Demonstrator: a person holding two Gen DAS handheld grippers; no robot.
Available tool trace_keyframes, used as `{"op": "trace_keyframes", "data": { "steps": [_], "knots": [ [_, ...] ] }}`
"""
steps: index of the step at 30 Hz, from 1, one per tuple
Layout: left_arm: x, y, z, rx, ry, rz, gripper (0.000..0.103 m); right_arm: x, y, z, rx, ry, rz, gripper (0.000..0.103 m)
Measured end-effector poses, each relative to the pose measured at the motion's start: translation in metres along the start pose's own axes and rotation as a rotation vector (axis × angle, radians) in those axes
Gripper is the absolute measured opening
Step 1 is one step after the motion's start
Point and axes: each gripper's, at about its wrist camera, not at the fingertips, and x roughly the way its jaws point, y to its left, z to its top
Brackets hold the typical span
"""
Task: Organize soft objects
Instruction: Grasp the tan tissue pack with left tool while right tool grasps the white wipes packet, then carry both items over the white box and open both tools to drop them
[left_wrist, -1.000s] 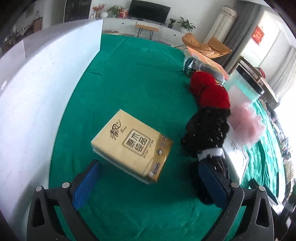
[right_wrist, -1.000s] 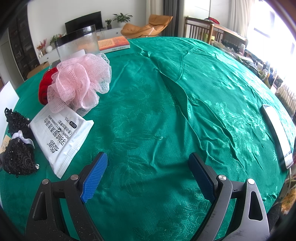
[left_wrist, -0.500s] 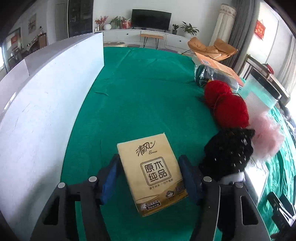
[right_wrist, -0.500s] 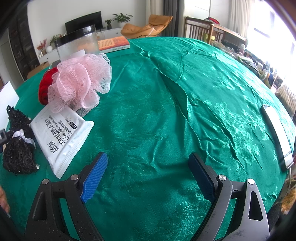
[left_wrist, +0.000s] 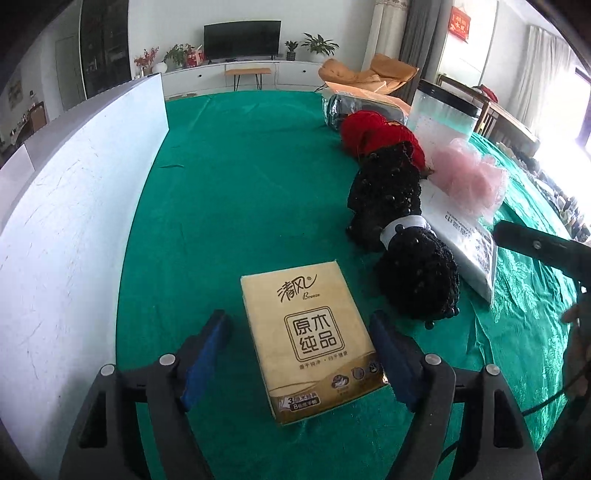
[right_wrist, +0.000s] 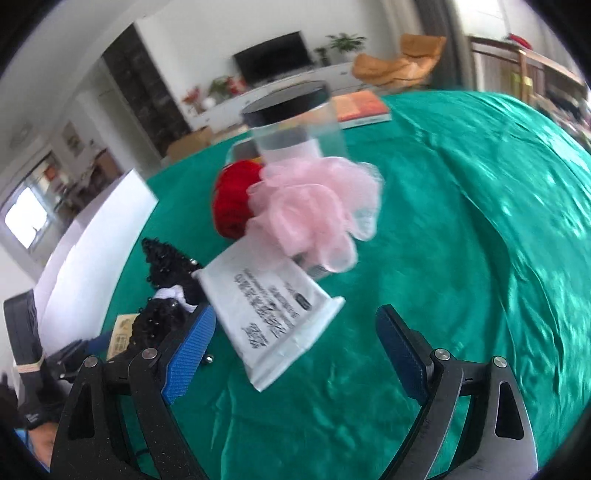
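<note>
A tan tissue pack (left_wrist: 310, 339) lies flat on the green cloth between the fingers of my left gripper (left_wrist: 297, 321). Its jaws are opening, and a gap shows beside the left pad (left_wrist: 207, 350). To the right sit a black beaded bundle (left_wrist: 399, 221), red yarn (left_wrist: 380, 136), a pink mesh sponge (left_wrist: 469, 177) and a white packet (left_wrist: 461, 236). My right gripper (right_wrist: 293, 315) hovers open above the near end of the white packet (right_wrist: 269, 314). The pink sponge (right_wrist: 314, 206) rests on the packet's far end.
A white board (left_wrist: 74, 206) stands along the cloth's left side. A clear jar with a black lid (right_wrist: 295, 125) and an orange book (right_wrist: 362, 107) sit behind the soft things. The tissue pack's corner (right_wrist: 122, 332) shows at lower left of the right wrist view.
The left gripper closed in around the tissue pack, turning it square, and its jaws have since widened. The right gripper rose and swung left, from bare cloth to over the white packet.
</note>
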Motion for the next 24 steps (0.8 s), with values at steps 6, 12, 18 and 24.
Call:
{"op": "trace_keyframes", "data": {
  "steps": [6,12,18,24],
  "knots": [
    [-0.003,-0.006,-0.006,0.051,0.007,0.011,0.079,0.063,0.039,0.030,-0.301,0.241,-0.051,0.090],
    [-0.006,-0.003,-0.006,0.042,0.017,0.004,0.079,0.058,0.033,0.018,-0.244,0.304,-0.027,0.076],
    [-0.008,-0.005,-0.011,0.046,0.012,0.017,0.079,0.001,-0.001,-0.027,-0.058,0.285,-0.093,0.078],
    [-0.009,-0.007,-0.005,0.059,0.034,0.027,0.079,0.009,0.003,-0.028,-0.136,0.293,-0.191,0.080]
  ]
}}
